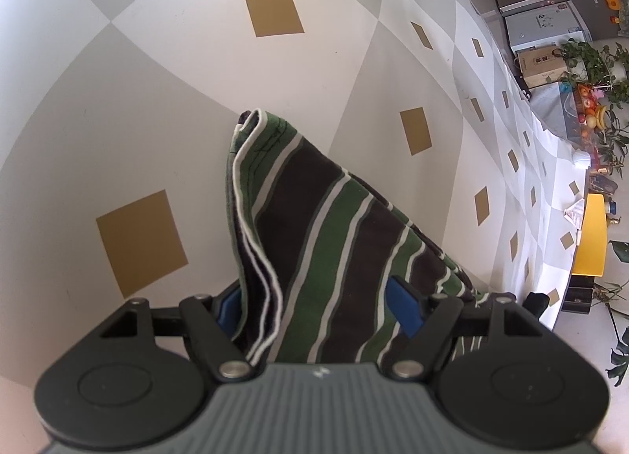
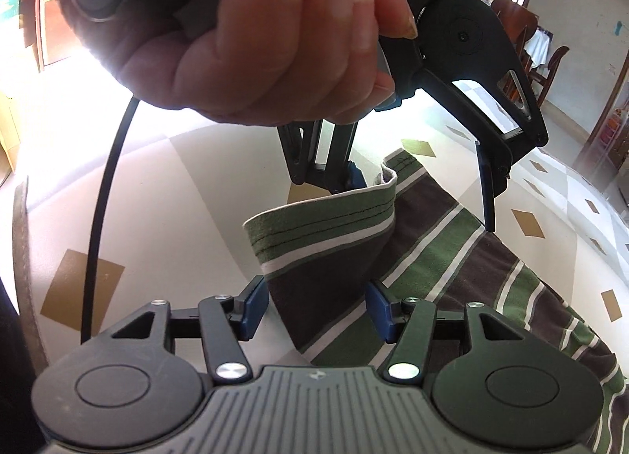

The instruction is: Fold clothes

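A garment striped green, dark brown and white lies on the checked tablecloth, with one folded part raised into a peak. My left gripper stands open and wide, the raised fold between its blue pads. In the right wrist view the garment spreads away to the right. Its hemmed edge curls up to one finger of the left gripper, while the other finger hangs apart over flat cloth. My right gripper is open around a brown flap, with a small gap at its left pad.
A hand holds the left gripper close above the right one, and a black cable loops down at left. The table edge runs along the right, with plants, fruit, boxes and a yellow stool beyond. Wooden chairs stand at the back.
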Action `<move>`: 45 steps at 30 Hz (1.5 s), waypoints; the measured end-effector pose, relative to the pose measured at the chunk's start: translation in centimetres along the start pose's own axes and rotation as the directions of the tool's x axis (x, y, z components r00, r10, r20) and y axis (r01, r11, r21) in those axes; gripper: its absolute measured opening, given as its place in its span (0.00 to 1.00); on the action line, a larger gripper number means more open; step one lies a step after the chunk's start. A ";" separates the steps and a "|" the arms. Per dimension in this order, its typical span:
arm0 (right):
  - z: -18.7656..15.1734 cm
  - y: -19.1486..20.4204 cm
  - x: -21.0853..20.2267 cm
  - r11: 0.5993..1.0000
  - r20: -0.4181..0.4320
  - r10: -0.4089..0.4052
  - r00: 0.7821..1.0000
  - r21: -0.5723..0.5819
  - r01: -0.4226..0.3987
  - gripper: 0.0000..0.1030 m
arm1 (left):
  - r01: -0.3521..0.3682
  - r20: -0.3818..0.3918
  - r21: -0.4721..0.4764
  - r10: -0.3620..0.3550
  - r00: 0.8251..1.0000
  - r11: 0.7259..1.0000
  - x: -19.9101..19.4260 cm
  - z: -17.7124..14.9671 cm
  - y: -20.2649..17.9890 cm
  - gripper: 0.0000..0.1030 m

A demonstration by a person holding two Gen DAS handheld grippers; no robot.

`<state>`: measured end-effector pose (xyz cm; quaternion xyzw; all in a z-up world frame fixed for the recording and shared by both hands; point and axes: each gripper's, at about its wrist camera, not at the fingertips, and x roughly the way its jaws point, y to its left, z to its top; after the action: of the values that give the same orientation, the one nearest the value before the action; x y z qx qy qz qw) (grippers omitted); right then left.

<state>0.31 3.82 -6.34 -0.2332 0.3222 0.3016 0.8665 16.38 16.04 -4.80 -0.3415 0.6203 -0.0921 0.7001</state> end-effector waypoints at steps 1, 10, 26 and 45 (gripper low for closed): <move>0.1 0.0 0.1 1.000 0.003 -0.007 1.000 0.004 0.007 0.52 | 0.000 0.000 -0.002 0.000 1.000 1.000 0.0 0.0 0.0 0.70; -0.3 0.1 0.4 0.998 0.061 -0.032 0.998 -0.049 0.035 0.50 | 0.005 -0.006 -0.003 -0.005 1.000 1.000 0.0 -0.2 -0.3 0.72; 0.0 -6.2 -1.3 0.974 0.034 0.031 0.999 0.221 -0.038 0.08 | -0.039 0.028 -0.002 0.039 0.999 0.999 -0.4 0.9 1.1 0.94; 0.5 -6.6 -2.2 0.964 0.050 0.020 0.999 0.264 -0.033 0.08 | -0.178 0.121 0.145 0.161 0.980 0.973 0.0 1.9 -1.0 0.27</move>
<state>3.59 -1.36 -3.09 -0.1040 0.3422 0.2731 0.8931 18.42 15.99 -4.18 -0.2364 0.5991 -0.0612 0.7625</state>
